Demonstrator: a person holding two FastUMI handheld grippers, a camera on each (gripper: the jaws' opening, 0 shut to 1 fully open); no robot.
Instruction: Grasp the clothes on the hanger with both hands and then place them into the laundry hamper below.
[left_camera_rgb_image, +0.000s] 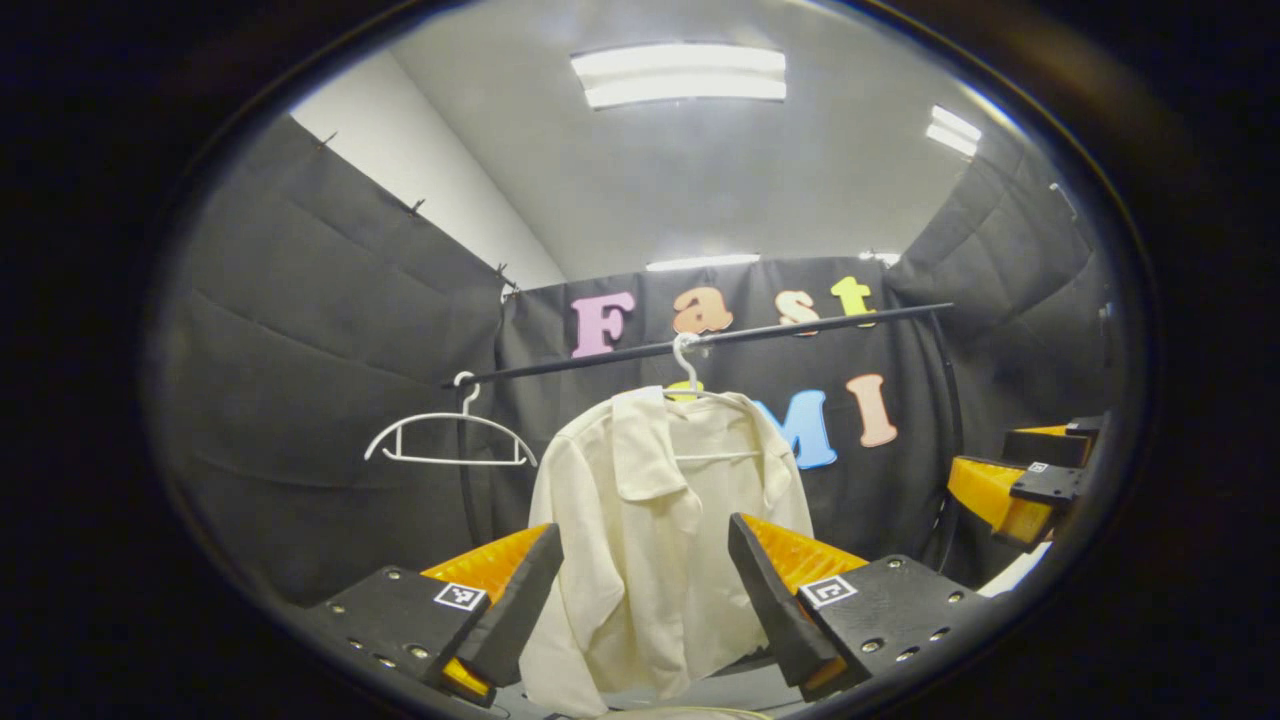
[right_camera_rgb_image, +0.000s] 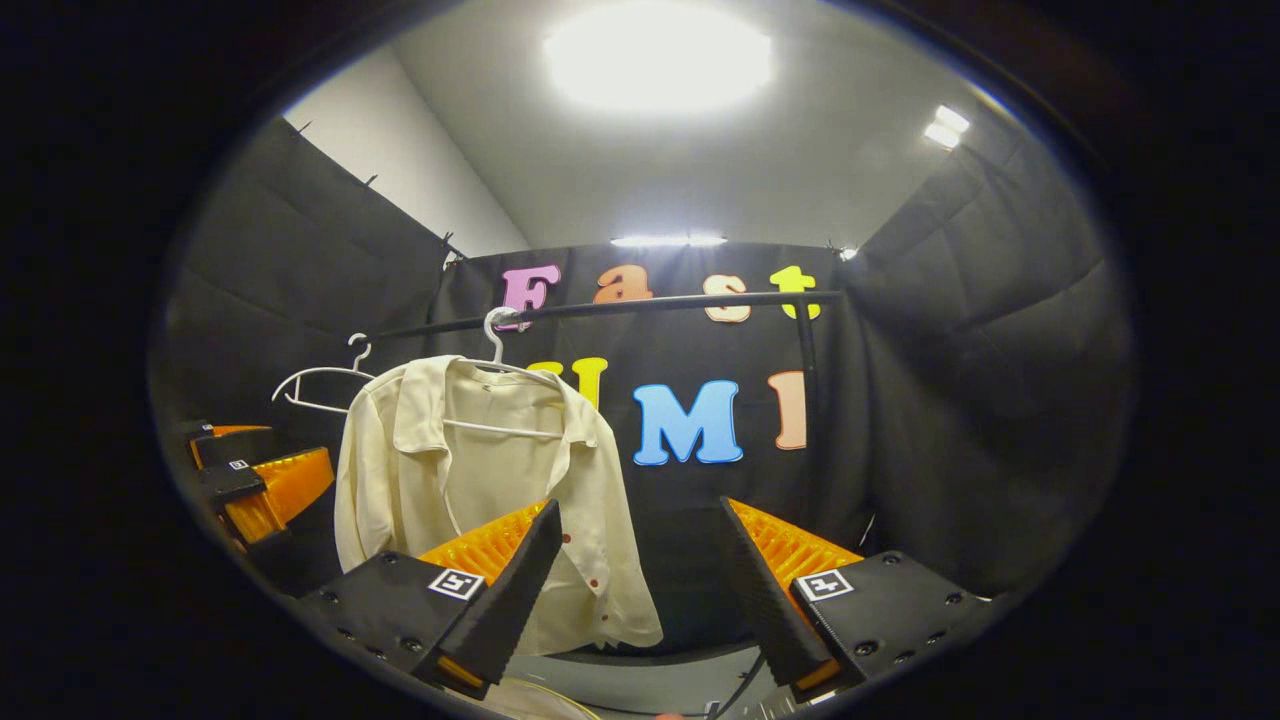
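A cream shirt (left_camera_rgb_image: 650, 540) hangs on a white hanger (left_camera_rgb_image: 686, 372) from a black rail (left_camera_rgb_image: 800, 325). In the left gripper view my left gripper (left_camera_rgb_image: 645, 545) is open, its orange and black fingers framing the shirt from some way off. The right gripper (left_camera_rgb_image: 1020, 485) shows at the right edge of that view. In the right gripper view the shirt (right_camera_rgb_image: 470, 480) hangs left of centre, and my right gripper (right_camera_rgb_image: 640, 540) is open, aimed past the shirt's right hem. The left gripper (right_camera_rgb_image: 255, 480) appears at the left there.
An empty white hanger (left_camera_rgb_image: 450, 435) hangs on the rail to the shirt's left, also seen as the empty hanger (right_camera_rgb_image: 320, 385) in the right gripper view. A black upright post (right_camera_rgb_image: 805, 400) holds the rail's right end. Black cloth walls close in on all sides.
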